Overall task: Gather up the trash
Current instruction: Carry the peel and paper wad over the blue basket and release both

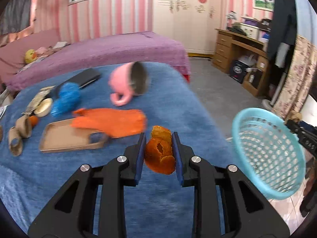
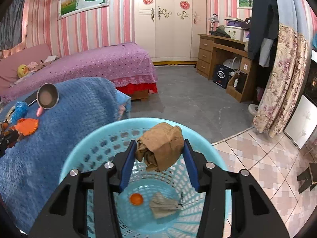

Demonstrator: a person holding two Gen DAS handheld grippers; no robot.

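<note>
I see a curled orange peel (image 1: 160, 150) pinched above the blue blanket, a crumpled brown paper wad (image 2: 161, 145) held over my turquoise mesh basket (image 2: 79, 154), and a small peel piece (image 2: 136, 199) with folded paper scrap (image 2: 163, 204) inside

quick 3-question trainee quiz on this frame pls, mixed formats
1. True or false: the left gripper holds orange peel.
2. What does the right gripper hold over the blue basket? A) pink mug B) crumpled brown paper C) blue scrubber
3. Fill in: already lying in the basket are an orange scrap and a piece of folded ____.

Key: 1 true; 2 B, the crumpled brown paper; 3 paper.
</note>
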